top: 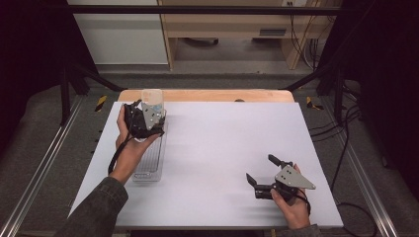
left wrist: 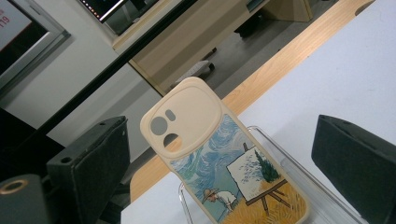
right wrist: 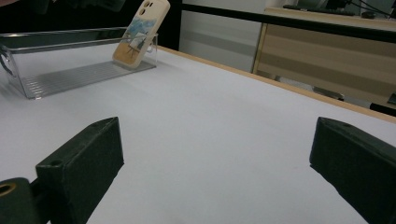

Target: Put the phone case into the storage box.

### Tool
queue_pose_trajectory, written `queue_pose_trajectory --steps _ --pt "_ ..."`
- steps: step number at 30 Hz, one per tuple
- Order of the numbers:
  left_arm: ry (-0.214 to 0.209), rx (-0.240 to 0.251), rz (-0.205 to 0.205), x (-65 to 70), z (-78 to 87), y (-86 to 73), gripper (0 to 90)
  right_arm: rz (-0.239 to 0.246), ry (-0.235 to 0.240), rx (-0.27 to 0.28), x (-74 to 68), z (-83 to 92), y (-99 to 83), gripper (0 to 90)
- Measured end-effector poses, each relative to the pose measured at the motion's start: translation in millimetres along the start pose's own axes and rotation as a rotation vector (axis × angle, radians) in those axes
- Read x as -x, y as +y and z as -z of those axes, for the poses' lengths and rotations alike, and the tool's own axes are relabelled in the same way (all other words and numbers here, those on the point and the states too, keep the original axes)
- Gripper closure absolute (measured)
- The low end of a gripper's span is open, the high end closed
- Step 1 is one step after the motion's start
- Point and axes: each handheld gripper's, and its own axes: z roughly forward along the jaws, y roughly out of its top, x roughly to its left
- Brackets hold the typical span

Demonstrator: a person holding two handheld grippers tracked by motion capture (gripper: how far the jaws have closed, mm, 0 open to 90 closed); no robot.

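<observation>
Fingers of left gripper wide, nothing held; right gripper wide too. Case leans upright at far end of tray on worktop. Light, flexible, slick (likely silicone); grip long side edges, not camera bump.

A lab or office workspace, suggested by a white-topped table framed by black metal rails, a wooden desk behind, loose cables trailed over grey carpet.

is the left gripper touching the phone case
Apart. In the left gripper view, the left gripper stands open with clear gaps on both sides of the phone case.
</observation>
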Motion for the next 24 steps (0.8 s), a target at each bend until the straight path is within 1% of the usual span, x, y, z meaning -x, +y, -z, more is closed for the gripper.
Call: queue_pose_trajectory --steps 2,9,13,18,20,22,24 --pt "0.0 0.004 -0.019 1.0 2.1 1.1 4.2 0.0 0.0 -0.001 -0.1 -0.1 -0.1 2.8" --pt "0.0 0.013 -0.049 2.9 7.0 2.3 4.4 0.0 0.0 0.0 -0.1 0.2 0.0 2.9" --pt "-0.004 0.01 -0.059 3.1 9.0 2.0 4.6 0.001 0.0 0.002 -0.2 0.2 0.2 2.8" --pt "-0.003 0.017 -0.059 2.3 12.0 2.6 4.8 0.0 -0.001 0.002 -0.1 0.4 0.3 2.8" --pt "-0.004 0.018 -0.066 2.3 13.6 2.9 4.8 0.0 -0.001 0.002 -0.2 0.5 0.3 2.9" --pt "-0.003 0.025 -0.081 2.6 17.1 3.9 4.9 -0.001 -0.002 0.004 -0.1 0.8 0.4 2.8" --pt "-0.004 0.03 -0.086 2.7 19.6 4.8 5.0 0.0 -0.002 0.003 -0.1 0.6 0.4 2.8"
